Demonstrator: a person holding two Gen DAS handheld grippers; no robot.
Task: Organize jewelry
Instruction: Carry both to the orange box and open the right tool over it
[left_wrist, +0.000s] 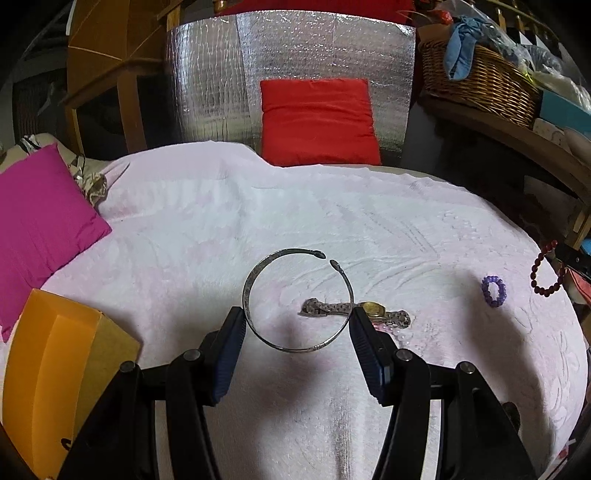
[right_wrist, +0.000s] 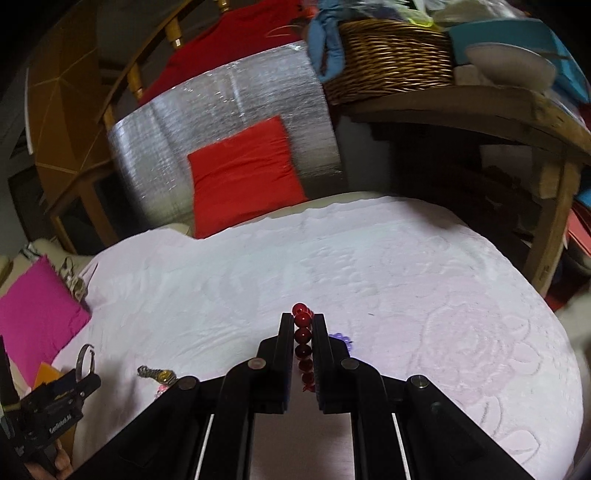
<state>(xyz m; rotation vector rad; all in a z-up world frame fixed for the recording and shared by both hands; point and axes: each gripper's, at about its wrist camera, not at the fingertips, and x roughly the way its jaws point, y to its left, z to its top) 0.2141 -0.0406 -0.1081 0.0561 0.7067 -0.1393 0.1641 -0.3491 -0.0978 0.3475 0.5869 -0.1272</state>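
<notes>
My left gripper is shut on a silver open bangle, held flat between the blue pads above the pink bedspread. Under it lies a gold-faced metal watch with pink beads beside it. A purple bead bracelet lies further right. My right gripper is shut on a red bead bracelet, which also shows hanging at the right edge of the left wrist view. In the right wrist view the bangle, watch and purple bracelet show too.
An orange box stands open at the left, near a magenta cushion. A red cushion leans on a silver foil panel behind the bed. A wicker basket sits on a wooden shelf at the right.
</notes>
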